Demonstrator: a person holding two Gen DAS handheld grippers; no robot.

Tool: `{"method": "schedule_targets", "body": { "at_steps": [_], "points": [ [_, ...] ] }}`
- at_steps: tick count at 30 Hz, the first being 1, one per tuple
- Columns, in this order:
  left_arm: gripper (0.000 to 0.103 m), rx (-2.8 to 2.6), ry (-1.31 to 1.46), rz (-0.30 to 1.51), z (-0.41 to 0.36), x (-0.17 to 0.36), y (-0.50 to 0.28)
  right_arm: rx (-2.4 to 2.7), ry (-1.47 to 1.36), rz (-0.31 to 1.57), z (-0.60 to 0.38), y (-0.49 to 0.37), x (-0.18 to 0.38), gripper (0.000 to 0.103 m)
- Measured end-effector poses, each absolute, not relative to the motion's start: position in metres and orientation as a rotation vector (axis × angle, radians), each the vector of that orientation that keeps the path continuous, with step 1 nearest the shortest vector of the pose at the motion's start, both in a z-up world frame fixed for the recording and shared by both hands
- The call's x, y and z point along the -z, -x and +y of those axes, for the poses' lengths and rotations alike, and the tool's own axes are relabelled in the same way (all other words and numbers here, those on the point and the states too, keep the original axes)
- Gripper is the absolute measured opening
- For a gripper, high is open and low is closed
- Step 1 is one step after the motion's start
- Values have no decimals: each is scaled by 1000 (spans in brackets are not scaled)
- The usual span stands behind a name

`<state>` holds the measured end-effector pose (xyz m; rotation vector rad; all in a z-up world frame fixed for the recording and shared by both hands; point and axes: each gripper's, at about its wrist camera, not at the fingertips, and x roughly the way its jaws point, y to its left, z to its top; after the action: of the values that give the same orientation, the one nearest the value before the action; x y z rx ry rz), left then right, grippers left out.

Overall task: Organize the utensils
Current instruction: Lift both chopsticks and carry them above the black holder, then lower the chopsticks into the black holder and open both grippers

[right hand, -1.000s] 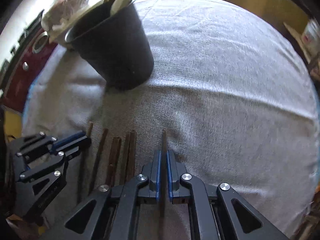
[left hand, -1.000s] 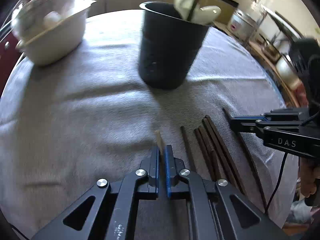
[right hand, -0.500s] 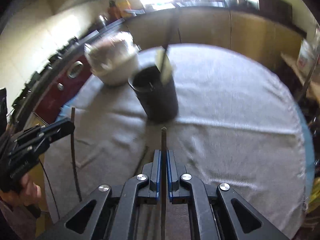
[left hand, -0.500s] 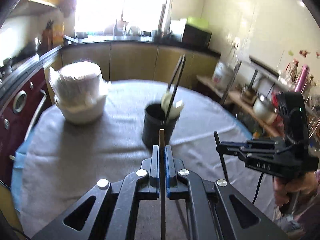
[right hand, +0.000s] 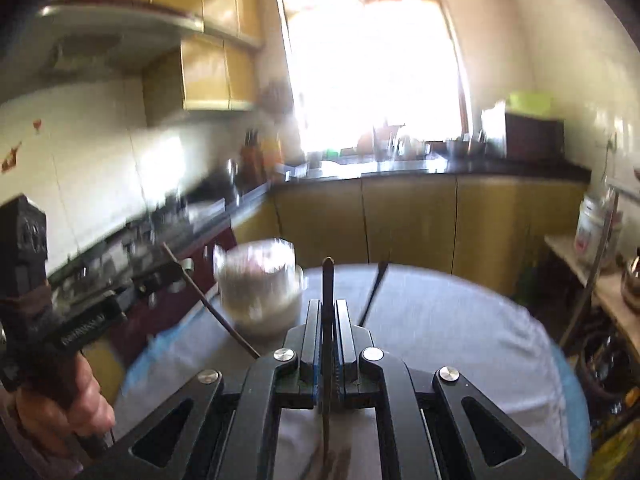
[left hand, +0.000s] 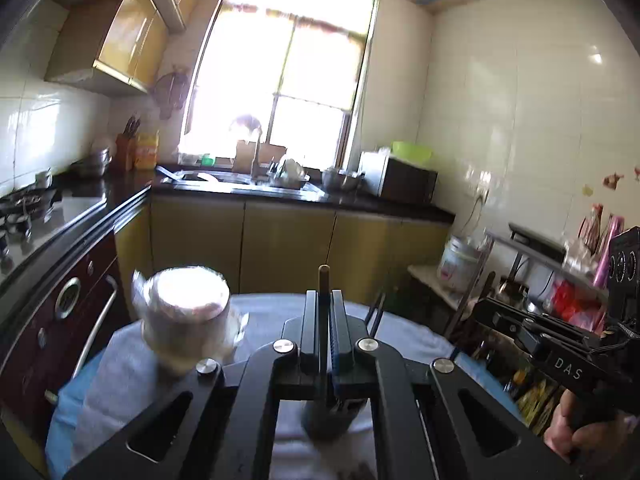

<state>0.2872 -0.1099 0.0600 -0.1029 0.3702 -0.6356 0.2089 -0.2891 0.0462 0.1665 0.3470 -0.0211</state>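
Transport step. The left gripper (left hand: 323, 316) and right gripper (right hand: 329, 320) each hold one chopstick (left hand: 323, 280) clenched between the fingers, raised above the cloth-covered surface (right hand: 460, 320). Next: tip both down into the dark holder (left hand: 326, 420).

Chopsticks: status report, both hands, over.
Left gripper shut on a chopstick. Right gripper shut on another chopstick. Black cup below, mostly hidden. Nothing blocking.
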Motion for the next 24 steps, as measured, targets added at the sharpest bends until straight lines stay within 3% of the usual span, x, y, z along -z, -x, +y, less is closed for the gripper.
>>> {"method": "schedule_targets", "body": {
  "at_steps": [8, 24],
  "points": [
    [4, 664, 123, 310, -129, -90, -314, 57, -190, 259, -293, -258, -80, 6],
    [4, 677, 109, 470, -165, -6, -351, 72, -179, 404, -303, -317, -6, 6]
  ]
}}
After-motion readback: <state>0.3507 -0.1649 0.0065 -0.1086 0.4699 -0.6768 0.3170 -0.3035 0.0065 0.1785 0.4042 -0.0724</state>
